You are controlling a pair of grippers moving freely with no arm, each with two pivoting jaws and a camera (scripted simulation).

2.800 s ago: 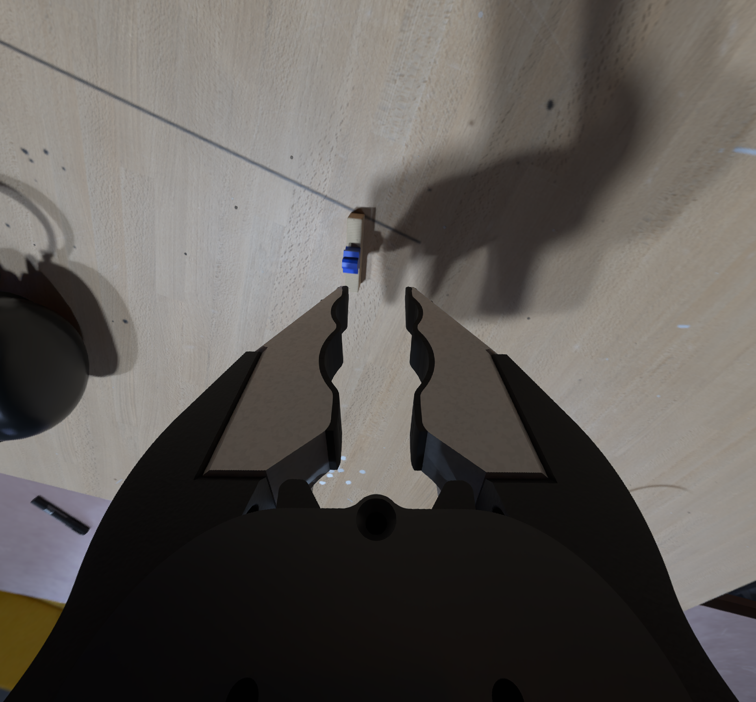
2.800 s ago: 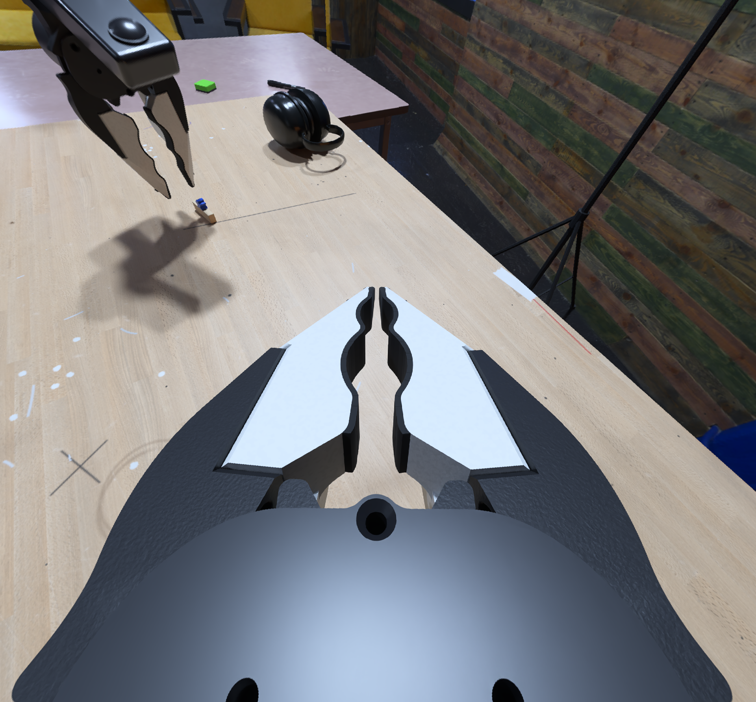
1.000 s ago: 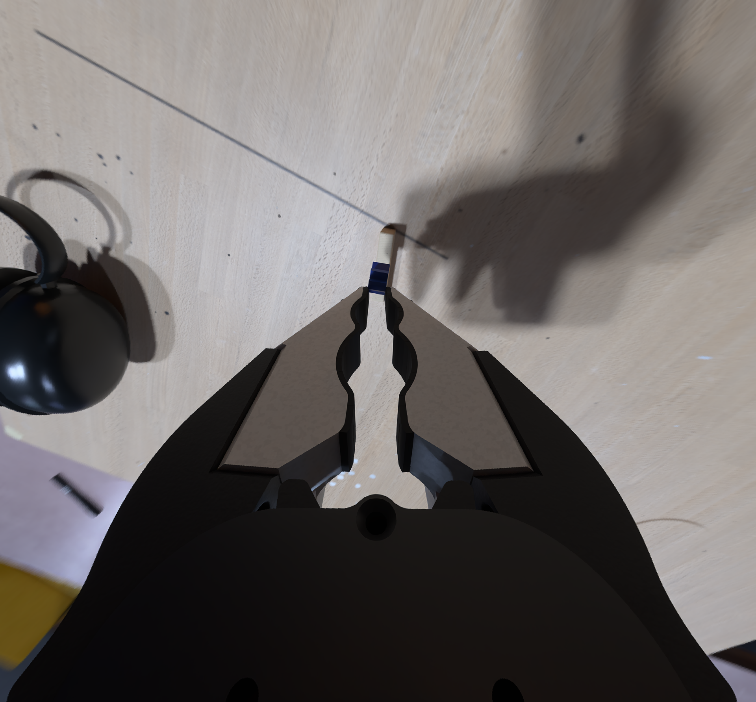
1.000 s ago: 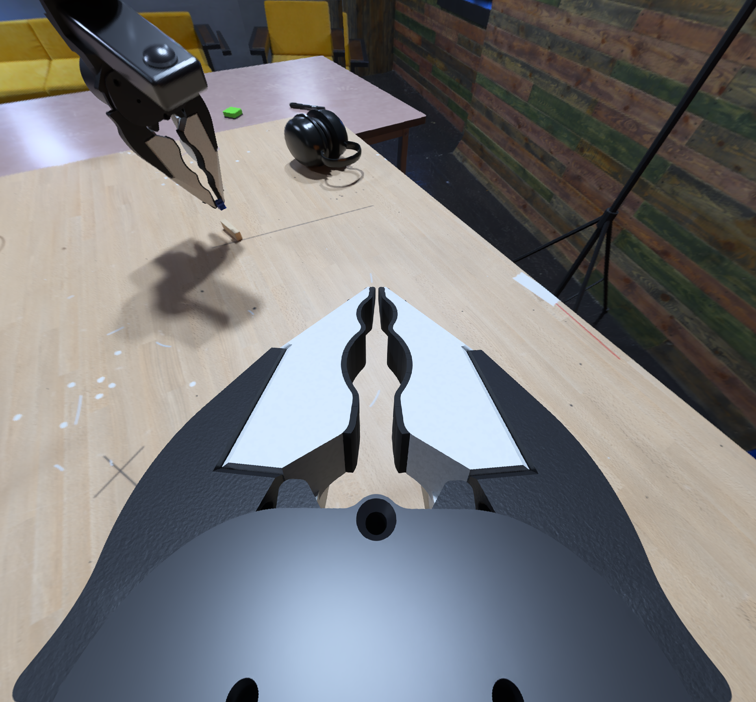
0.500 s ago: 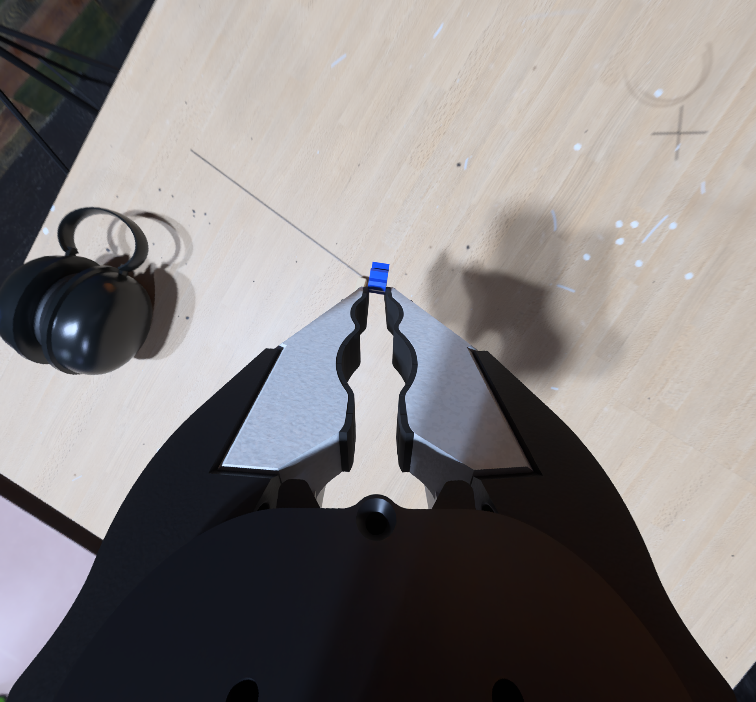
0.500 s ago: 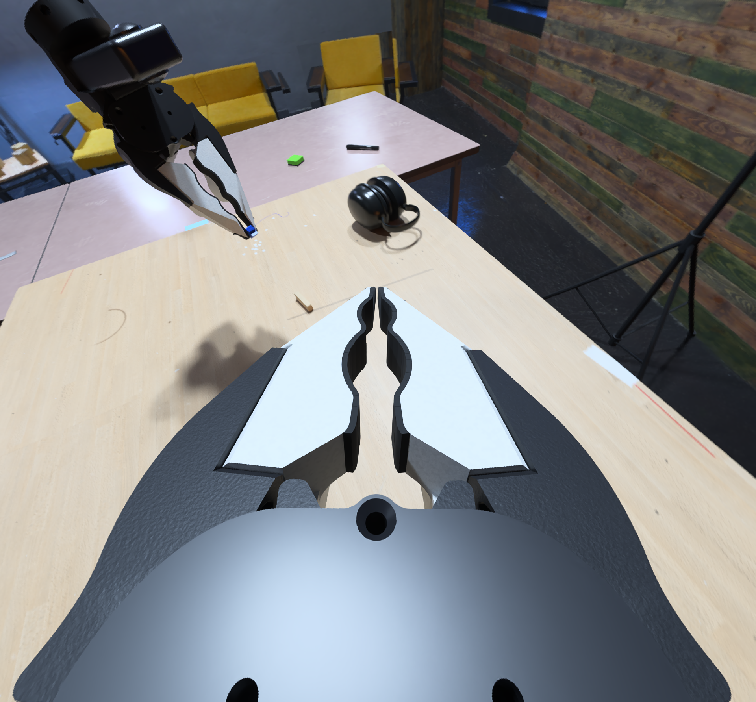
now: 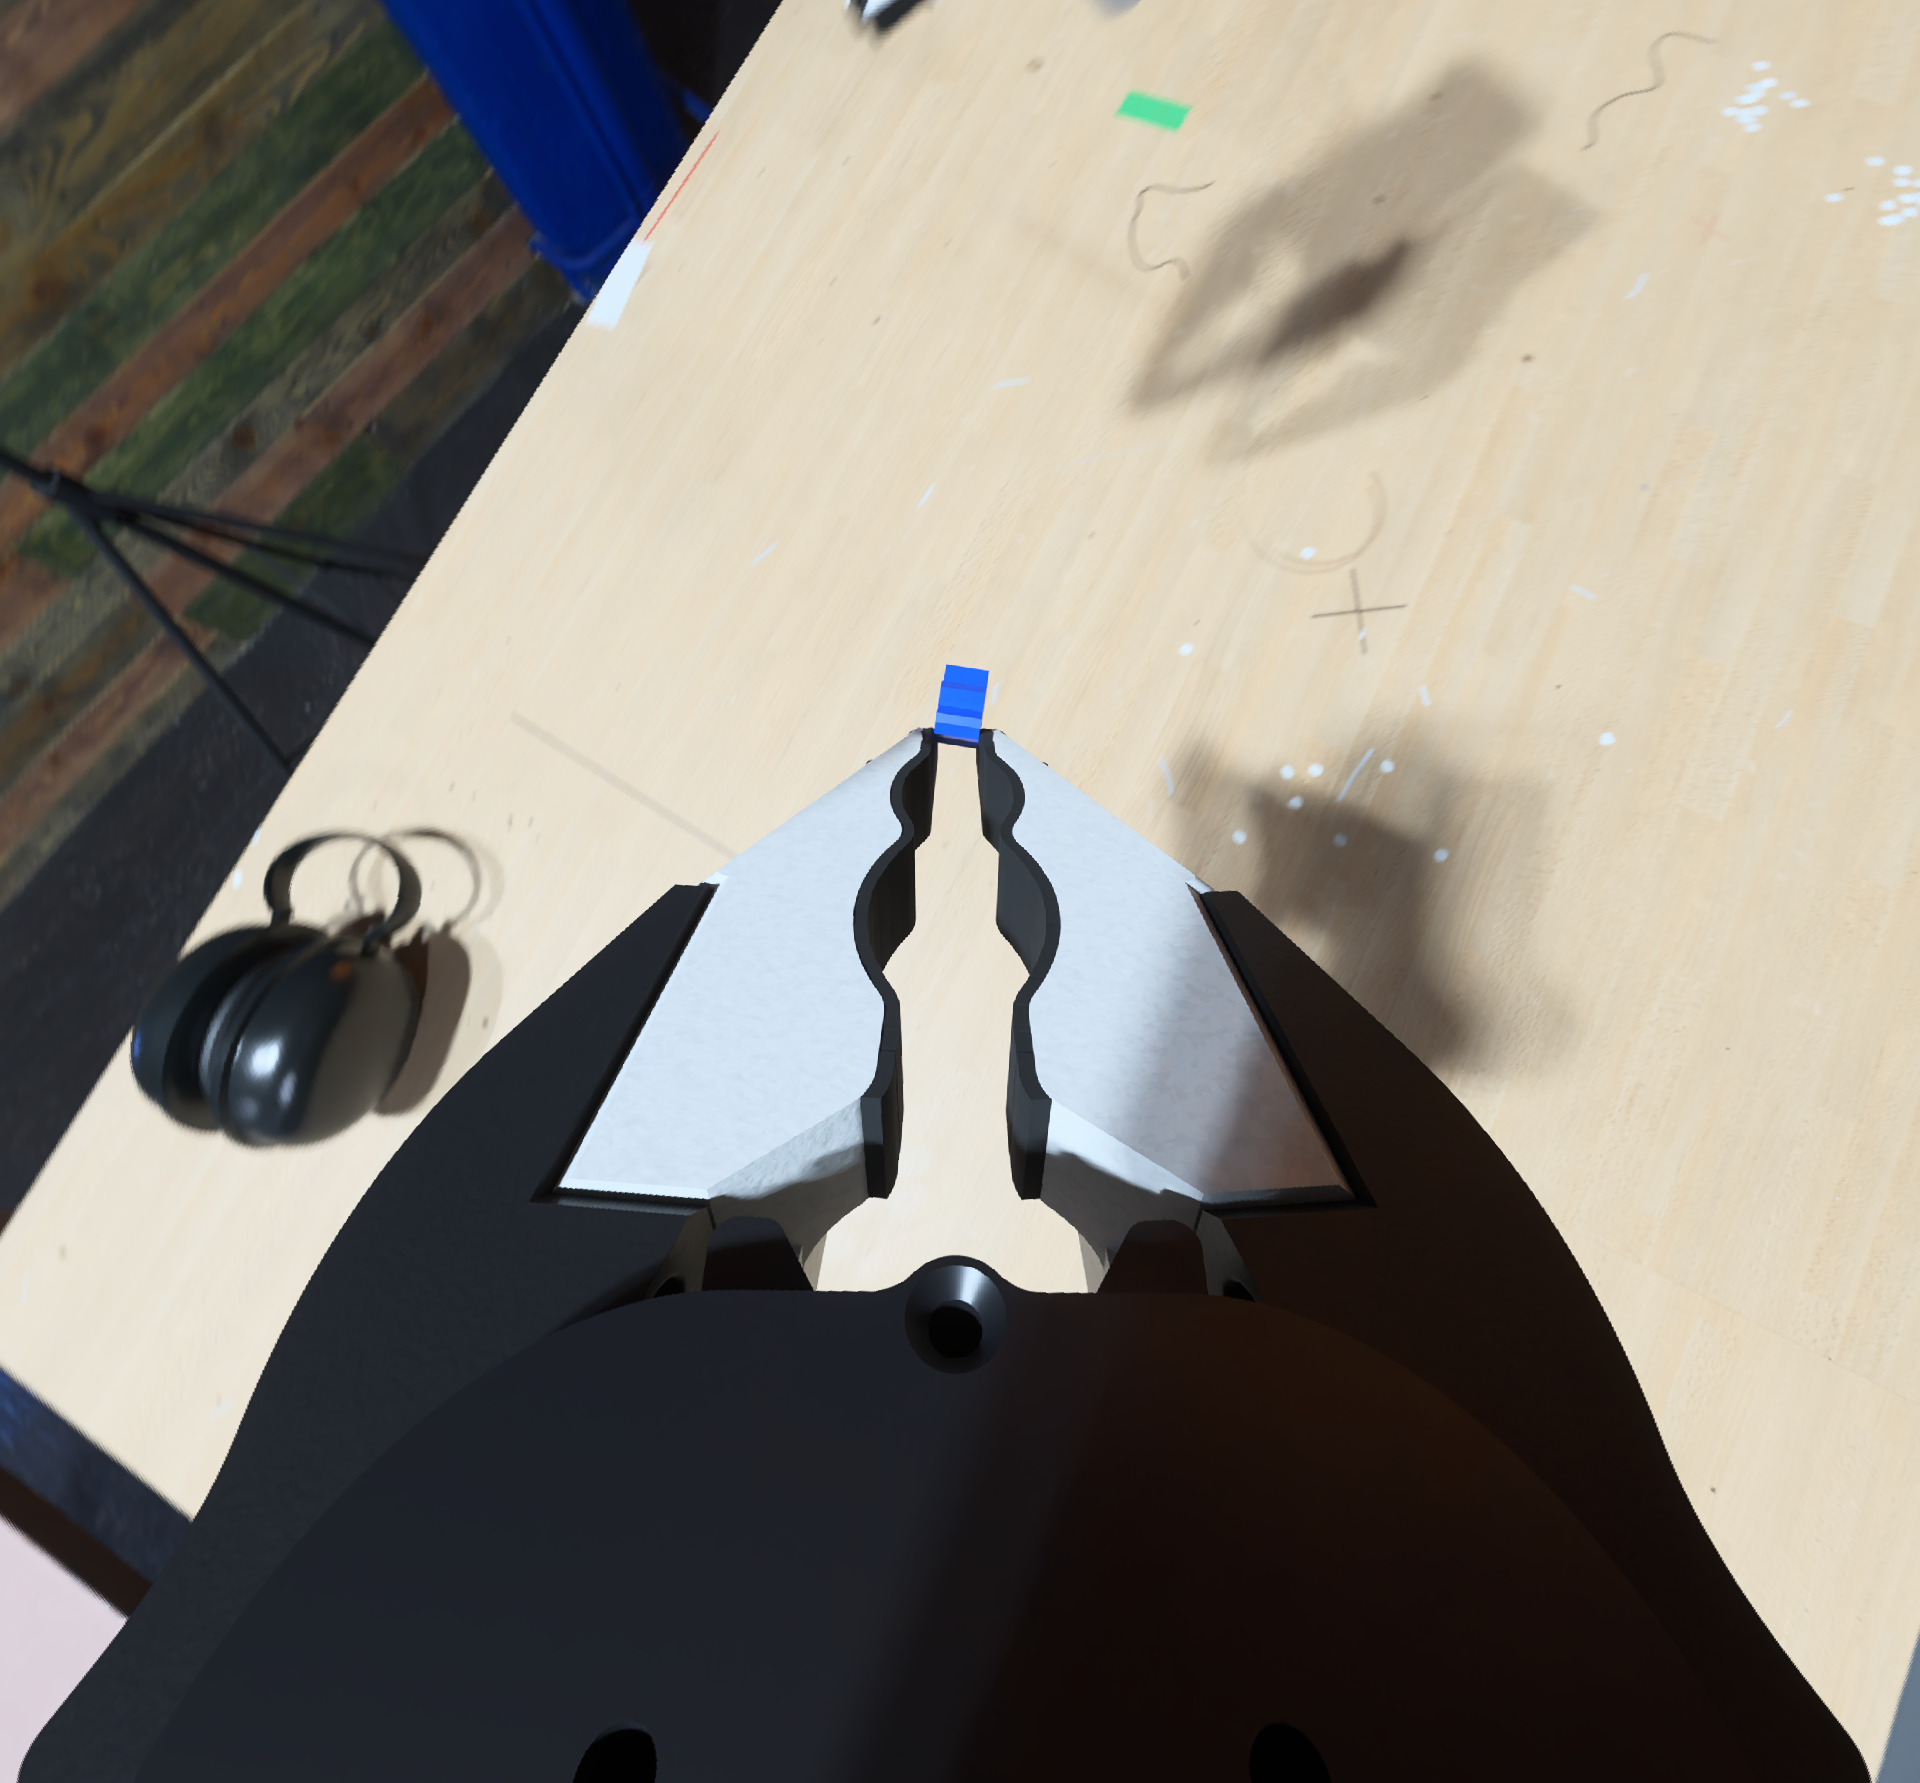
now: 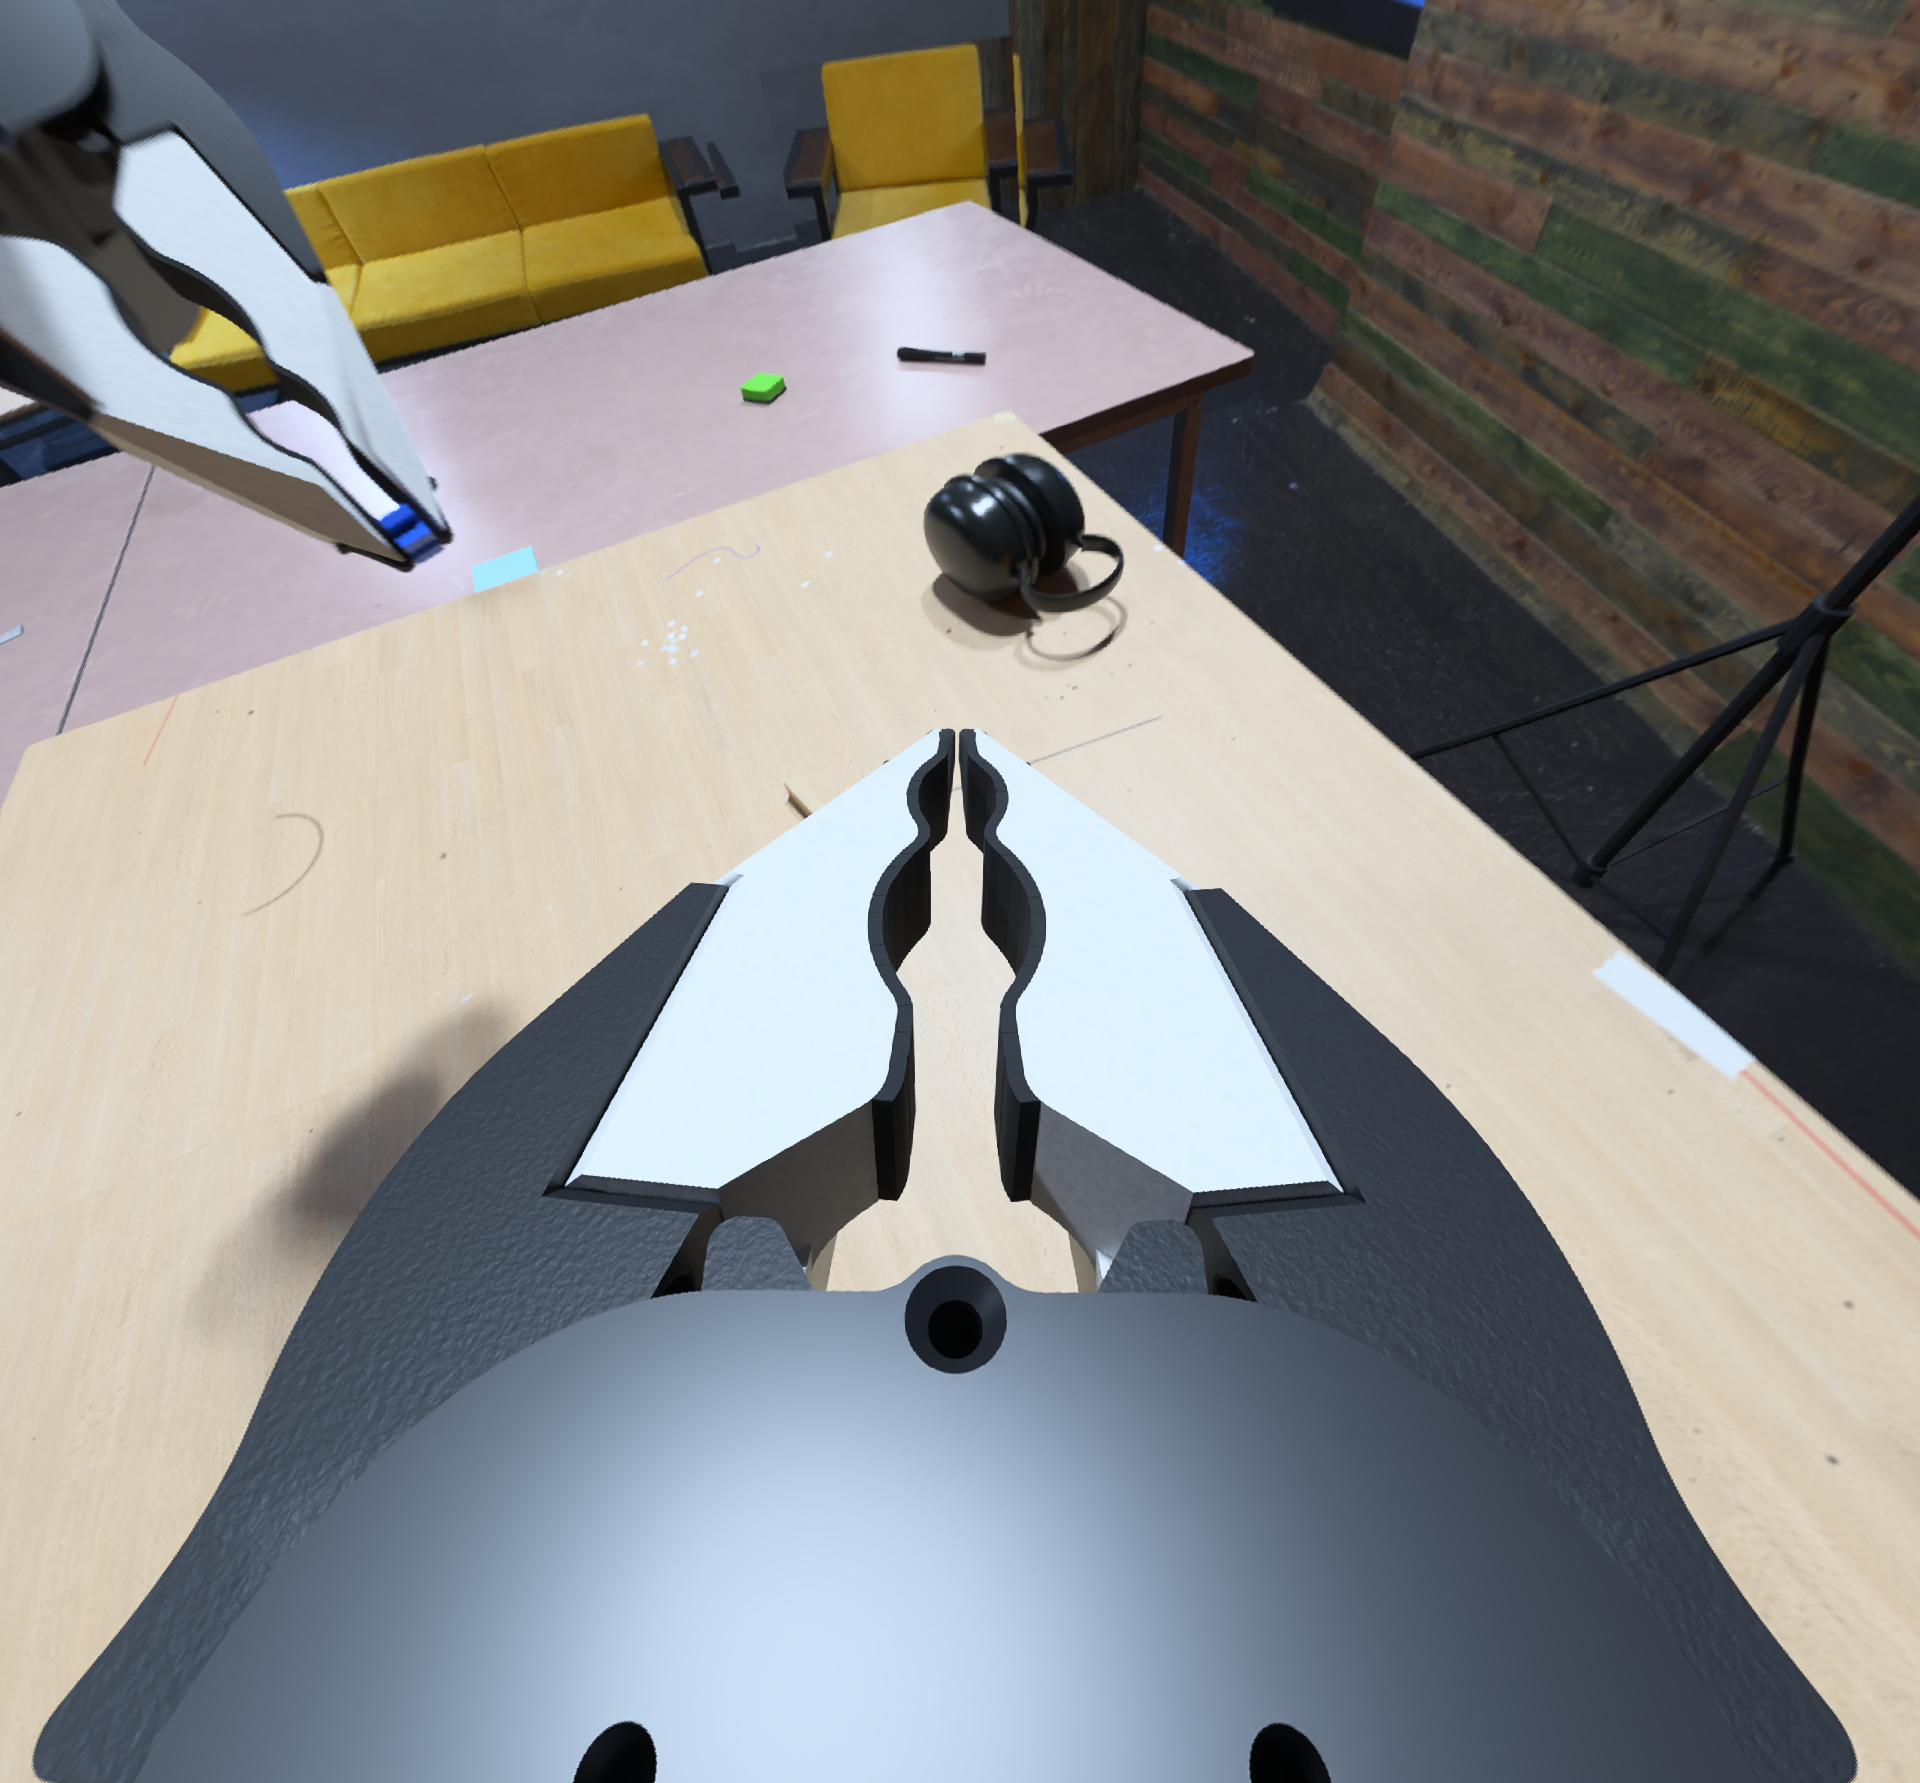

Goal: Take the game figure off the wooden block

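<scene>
Figure point(image 7: 961, 703), blue, pinched at tips of left hand-held gripper point(image 7: 956, 746), raised above counter point(image 7: 727, 507). Wooden block point(image 8: 796, 799) mid-counter, mostly hidden. Right hand-held gripper point(image 8: 954, 741) nearly closed, empty. Earmuffs point(image 8: 1006, 528) near far-right corner.

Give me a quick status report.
Left gripper shut on small blue game figure, held high above light wooden table. Right gripper shut, empty. Nothing obstructing.

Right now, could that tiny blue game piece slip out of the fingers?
Possibly. Only the left gripper tips pinch the game figure, so the hold looks slight. It probably weighs little and seems stiff, keeping its blocky shape. If dropped, its flat sides would likely stop it rolling far.
</scene>
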